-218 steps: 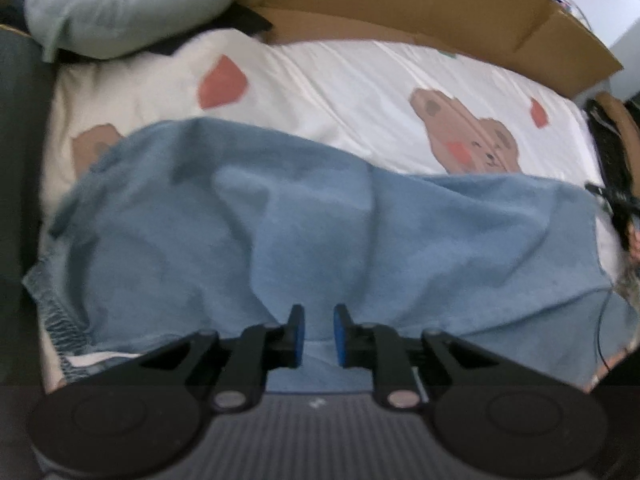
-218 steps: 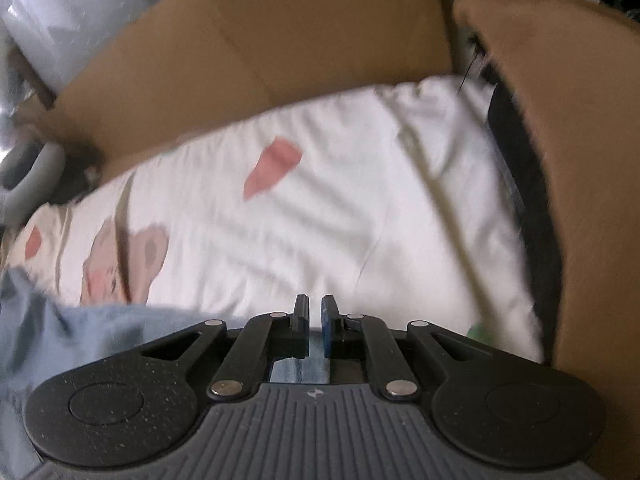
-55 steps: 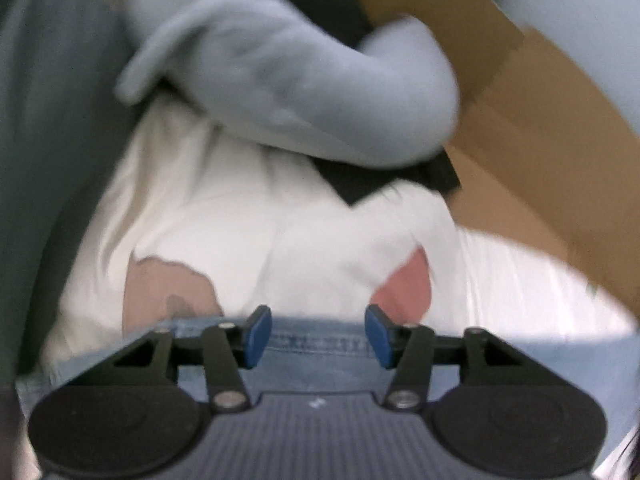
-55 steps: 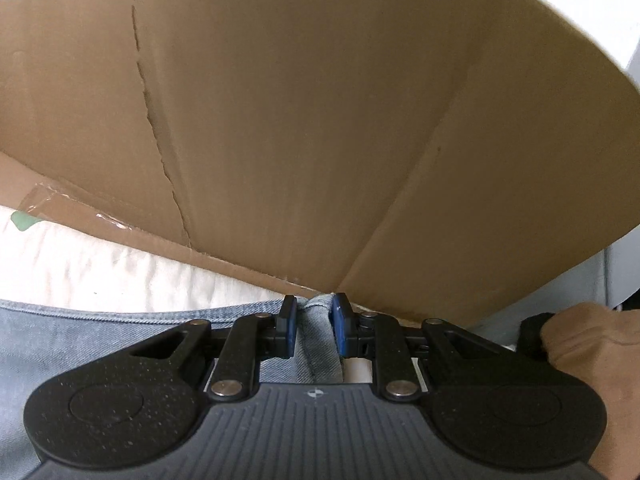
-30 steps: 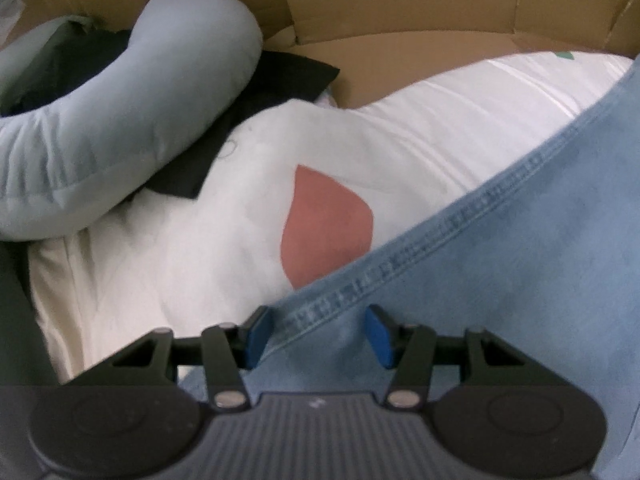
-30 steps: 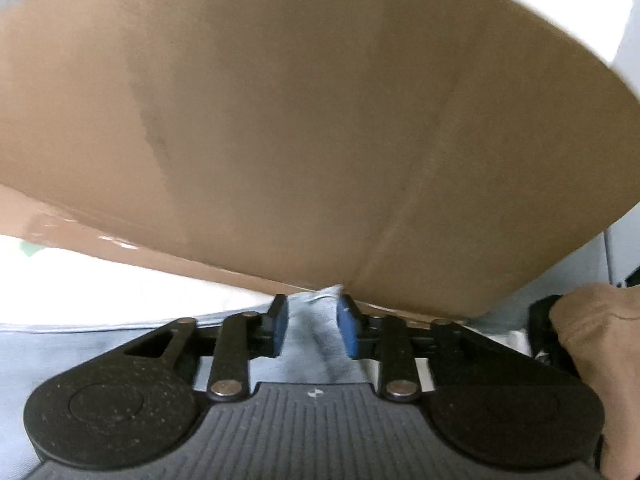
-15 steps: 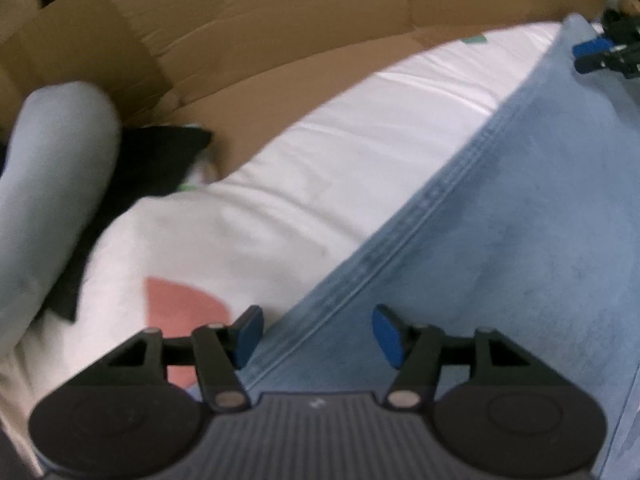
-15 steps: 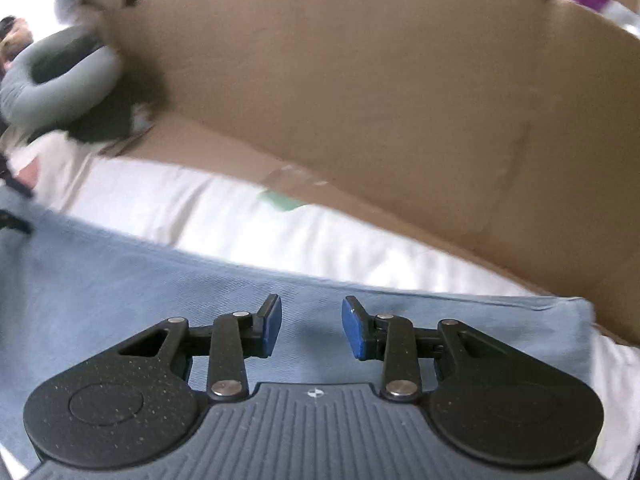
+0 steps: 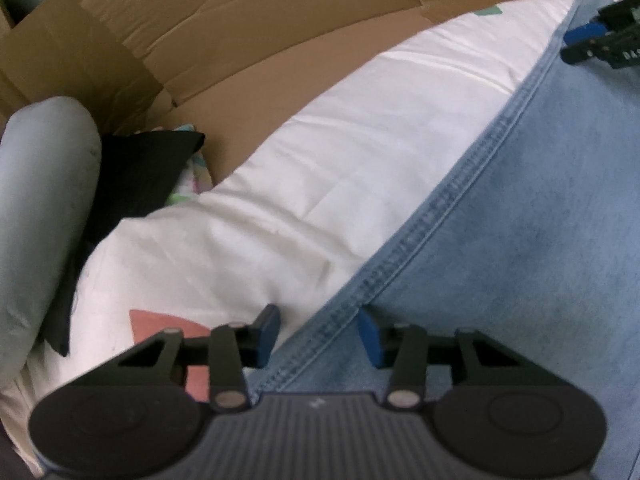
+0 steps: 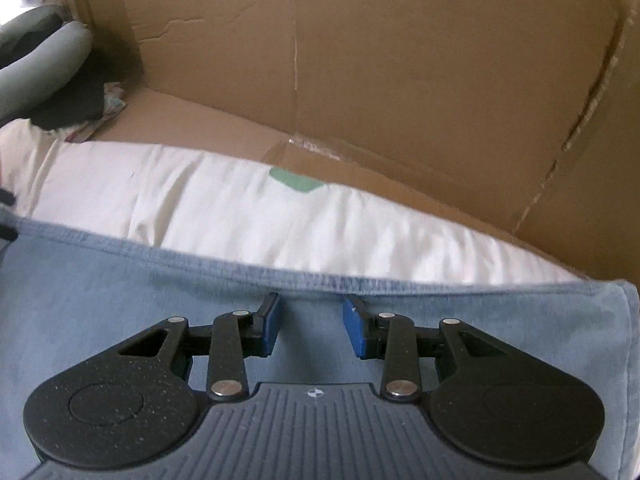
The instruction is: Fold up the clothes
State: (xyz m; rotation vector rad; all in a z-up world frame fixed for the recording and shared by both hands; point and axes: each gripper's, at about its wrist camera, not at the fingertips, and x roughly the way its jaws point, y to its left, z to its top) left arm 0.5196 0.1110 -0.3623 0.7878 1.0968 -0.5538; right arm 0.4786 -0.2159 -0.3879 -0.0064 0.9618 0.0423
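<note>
A light blue denim garment (image 9: 520,240) lies flat on a white printed bedsheet (image 9: 320,168), its stitched hem running diagonally from lower left to upper right. My left gripper (image 9: 319,334) is open and empty, straddling that hem. In the right wrist view the garment (image 10: 120,300) covers the lower half and its hem runs across, with the sheet (image 10: 240,208) beyond. My right gripper (image 10: 311,324) is open and empty just above the cloth near the hem. The right gripper also shows in the left wrist view (image 9: 600,44) at the garment's far corner.
A brown cardboard wall (image 10: 360,60) stands along the far side of the bed; it also shows in the left wrist view (image 9: 240,20). A grey-blue bolster pillow (image 9: 36,208) and a black cloth (image 9: 140,172) lie at the left end.
The right gripper let go of the garment's corner and opened. Both grippers have drawn back from the hem, and the garment now lies spread flat on the sheet.
</note>
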